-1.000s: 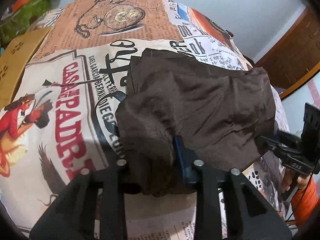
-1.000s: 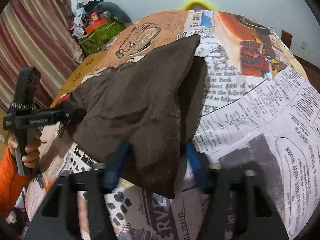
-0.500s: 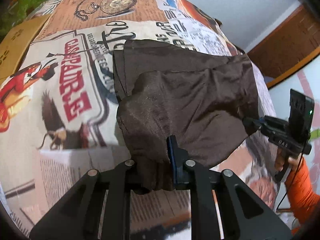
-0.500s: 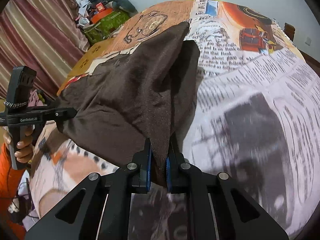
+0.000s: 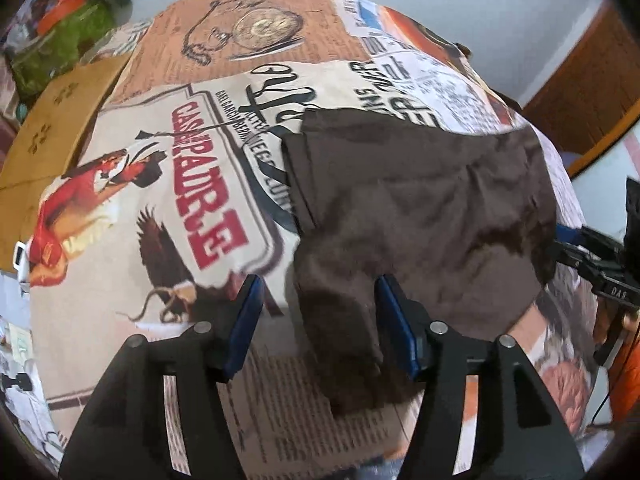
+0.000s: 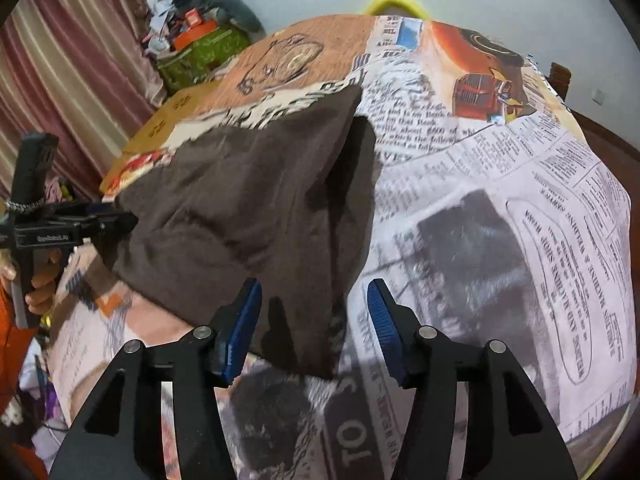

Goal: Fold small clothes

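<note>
A small dark brown garment (image 5: 420, 208) lies folded on the printed tablecloth (image 5: 160, 184). My left gripper (image 5: 320, 320) is open, its blue pads (image 5: 394, 320) on either side of the garment's near left corner, which lies loose between them. In the right wrist view the same garment (image 6: 256, 208) spreads from centre to left. My right gripper (image 6: 314, 328) is open around the garment's near right corner. The left gripper also shows in the right wrist view (image 6: 120, 222) at the garment's left edge, and the right gripper shows in the left wrist view (image 5: 576, 248).
A newspaper-print cloth (image 6: 500, 208) covers the table. A cardboard box (image 5: 48, 120) sits at the left edge. A green bag with clutter (image 6: 200, 52) stands beyond the table by a striped curtain (image 6: 60, 60). A yellow object (image 6: 394, 2) peeks over the far edge.
Both grippers were shut on the garment's near corners and holding it up half a second ago. Both have opened and the garment has dropped flat onto the cloth.
</note>
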`<state>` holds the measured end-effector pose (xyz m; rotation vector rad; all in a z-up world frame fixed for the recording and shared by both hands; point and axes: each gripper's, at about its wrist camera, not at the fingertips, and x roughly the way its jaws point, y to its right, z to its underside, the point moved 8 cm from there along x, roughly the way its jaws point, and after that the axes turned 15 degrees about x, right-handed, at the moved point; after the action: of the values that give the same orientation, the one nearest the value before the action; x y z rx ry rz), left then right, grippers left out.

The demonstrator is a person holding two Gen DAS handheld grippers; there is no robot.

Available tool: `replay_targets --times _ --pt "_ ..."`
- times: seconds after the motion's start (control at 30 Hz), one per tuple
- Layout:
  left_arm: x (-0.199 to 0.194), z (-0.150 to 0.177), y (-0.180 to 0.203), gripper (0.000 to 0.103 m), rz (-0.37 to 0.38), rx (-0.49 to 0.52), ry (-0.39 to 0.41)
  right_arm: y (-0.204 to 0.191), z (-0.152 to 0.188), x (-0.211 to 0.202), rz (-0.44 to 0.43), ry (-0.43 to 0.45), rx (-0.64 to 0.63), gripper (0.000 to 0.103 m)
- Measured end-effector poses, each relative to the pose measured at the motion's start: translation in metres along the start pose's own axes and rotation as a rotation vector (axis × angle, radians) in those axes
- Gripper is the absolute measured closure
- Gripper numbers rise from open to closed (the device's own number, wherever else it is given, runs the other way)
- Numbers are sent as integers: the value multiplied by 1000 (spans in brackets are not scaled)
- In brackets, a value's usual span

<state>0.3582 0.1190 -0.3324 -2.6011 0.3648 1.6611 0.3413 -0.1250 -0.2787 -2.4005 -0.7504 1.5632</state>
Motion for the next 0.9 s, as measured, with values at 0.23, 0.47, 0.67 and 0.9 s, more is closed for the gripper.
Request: replay_targets --times 0.23,0.47,0.67,0.9 --pt "23 -21 -7 44 50 -25 5 3 -16 14 1 13 12 52" --pt "39 -37 -1 44 64 17 18 1 -22 28 -44 11 31 52" --pt "44 -43 0 51 92 11 41 -2 -24 30 -102 18 59 49" --pt "43 -44 3 74 151 -23 69 -8 -24 34 -107 26 37 66"
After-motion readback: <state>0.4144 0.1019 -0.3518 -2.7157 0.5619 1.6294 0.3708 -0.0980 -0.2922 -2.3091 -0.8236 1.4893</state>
